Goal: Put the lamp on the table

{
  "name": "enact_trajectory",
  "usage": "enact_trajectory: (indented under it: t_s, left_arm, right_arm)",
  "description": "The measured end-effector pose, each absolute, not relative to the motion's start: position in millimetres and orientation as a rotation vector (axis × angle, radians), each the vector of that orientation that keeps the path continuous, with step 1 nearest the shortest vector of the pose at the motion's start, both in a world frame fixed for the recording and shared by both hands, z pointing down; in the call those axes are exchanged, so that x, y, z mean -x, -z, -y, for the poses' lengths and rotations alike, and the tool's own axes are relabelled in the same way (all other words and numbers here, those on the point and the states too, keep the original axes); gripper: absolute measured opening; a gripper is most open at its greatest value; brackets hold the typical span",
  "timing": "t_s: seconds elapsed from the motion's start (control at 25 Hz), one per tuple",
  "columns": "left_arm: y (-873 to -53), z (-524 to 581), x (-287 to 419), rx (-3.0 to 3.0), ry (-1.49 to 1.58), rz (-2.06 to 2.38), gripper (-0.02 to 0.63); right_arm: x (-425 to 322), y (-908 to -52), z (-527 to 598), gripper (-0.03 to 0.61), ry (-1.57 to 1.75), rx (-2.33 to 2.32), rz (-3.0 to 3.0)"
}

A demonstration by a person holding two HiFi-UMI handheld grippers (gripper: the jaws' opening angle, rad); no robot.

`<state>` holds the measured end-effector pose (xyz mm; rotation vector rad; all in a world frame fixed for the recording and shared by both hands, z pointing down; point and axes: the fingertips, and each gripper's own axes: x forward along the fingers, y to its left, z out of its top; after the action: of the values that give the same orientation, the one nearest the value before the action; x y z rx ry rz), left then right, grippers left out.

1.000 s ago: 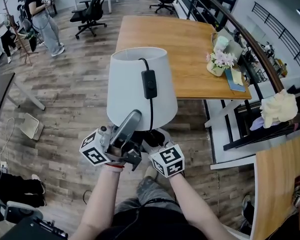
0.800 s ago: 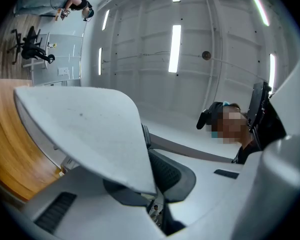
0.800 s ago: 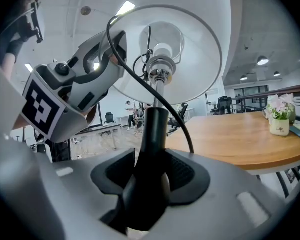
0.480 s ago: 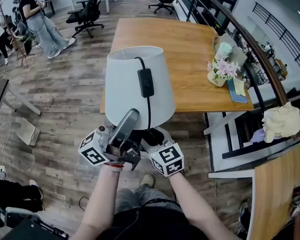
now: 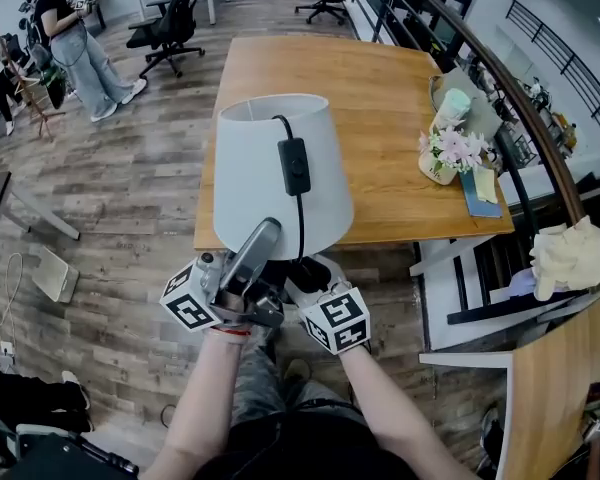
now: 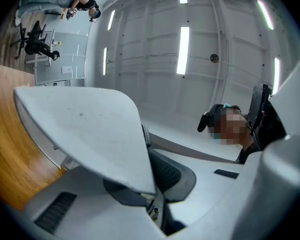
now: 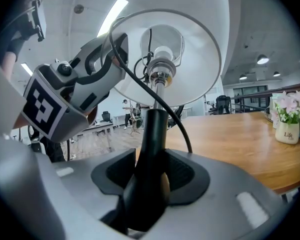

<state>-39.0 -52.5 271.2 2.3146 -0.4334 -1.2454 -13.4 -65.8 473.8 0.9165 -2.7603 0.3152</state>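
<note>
I hold a lamp with a white shade [image 5: 270, 173] upright over the floor, just short of the wooden table's [image 5: 380, 98] near edge. A black cord with an inline switch [image 5: 296, 165] hangs down the shade's front. My right gripper [image 5: 310, 276] is shut on the lamp's black stem [image 7: 152, 149], below the bulb socket [image 7: 161, 64]. My left gripper [image 5: 248, 268] is clamped on the shade's lower rim [image 6: 90, 129], one finger [image 5: 257, 246] lying up the outside. The lamp's base is hidden.
A vase of flowers [image 5: 446, 153] and a blue book [image 5: 477, 180] sit at the table's right side. A railing [image 5: 510, 88] runs along the right. Office chairs [image 5: 170, 18] and people [image 5: 75, 33] are far left. Another wooden surface [image 5: 560, 368] lies lower right.
The table's near edge has come closer and shifted slightly left in the head view. The lamp stays held the same way in both grippers.
</note>
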Motion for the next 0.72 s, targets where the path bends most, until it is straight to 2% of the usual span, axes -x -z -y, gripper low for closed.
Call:
enact_trajectory:
  t_s: [0.72]
  left_arm:
    - [-280.4, 224.7, 76.3, -2.28, 1.214, 0.344, 0.003]
  right_arm:
    - [48.1, -481.4, 235.4, 0.186, -0.329, -1.005, 2.717]
